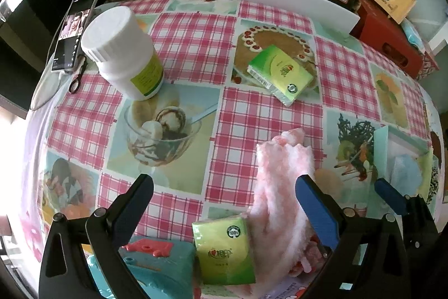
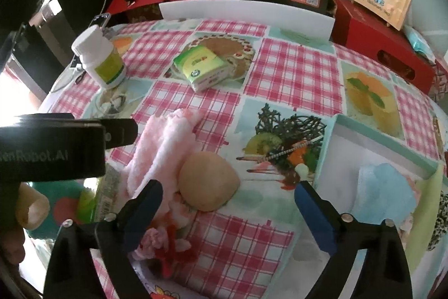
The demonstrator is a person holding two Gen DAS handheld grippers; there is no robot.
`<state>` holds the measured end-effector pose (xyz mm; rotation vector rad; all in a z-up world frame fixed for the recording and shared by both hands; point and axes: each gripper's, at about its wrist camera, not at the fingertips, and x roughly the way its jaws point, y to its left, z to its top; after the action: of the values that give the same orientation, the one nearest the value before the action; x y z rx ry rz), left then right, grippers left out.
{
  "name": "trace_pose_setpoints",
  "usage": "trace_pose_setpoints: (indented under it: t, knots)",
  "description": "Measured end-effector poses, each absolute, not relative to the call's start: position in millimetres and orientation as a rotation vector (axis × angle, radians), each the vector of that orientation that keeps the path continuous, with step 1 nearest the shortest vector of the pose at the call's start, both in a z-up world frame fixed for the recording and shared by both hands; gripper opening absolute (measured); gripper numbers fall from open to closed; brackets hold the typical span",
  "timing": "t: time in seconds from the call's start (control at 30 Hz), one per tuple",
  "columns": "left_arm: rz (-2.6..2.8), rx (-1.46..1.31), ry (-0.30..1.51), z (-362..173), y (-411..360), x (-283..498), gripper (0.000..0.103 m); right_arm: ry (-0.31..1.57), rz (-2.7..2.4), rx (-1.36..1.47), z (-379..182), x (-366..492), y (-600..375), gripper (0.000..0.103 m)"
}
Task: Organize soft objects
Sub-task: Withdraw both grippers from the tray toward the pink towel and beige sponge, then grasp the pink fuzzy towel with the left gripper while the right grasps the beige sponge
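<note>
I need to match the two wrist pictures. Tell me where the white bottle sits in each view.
Left wrist: white bottle upper left, large, beside the phone.
Right wrist: white bottle upper left, smaller, near the table's far left edge.
Shared landmark: the green tissue pack on the printed cake, right of the bottle in both.

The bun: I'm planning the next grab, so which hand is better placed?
Right, probably. The right gripper stands open with the bun just ahead between its fingers; the left gripper faces the pink towel.

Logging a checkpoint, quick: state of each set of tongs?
Left tongs: open, holding nothing.
Right tongs: open, holding nothing.
</note>
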<state>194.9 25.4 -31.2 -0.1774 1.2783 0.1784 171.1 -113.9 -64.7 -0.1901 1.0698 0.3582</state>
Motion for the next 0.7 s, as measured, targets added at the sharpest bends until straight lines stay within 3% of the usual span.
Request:
trace_pose_setpoints:
  t: [0.17, 0.7]
  knots:
    - [0.183, -0.179, 1.288, -38.0, 27.9, 195.0, 0.101, 1.055, 0.367, -0.210, -68.8, 171.7, -110.0, 0.084]
    - [0.177, -0.169, 1.315, -51.0, 26.9, 200.4, 0.101, 1.070, 0.374, -0.227, -84.3, 173.9, -103.6, 0.073]
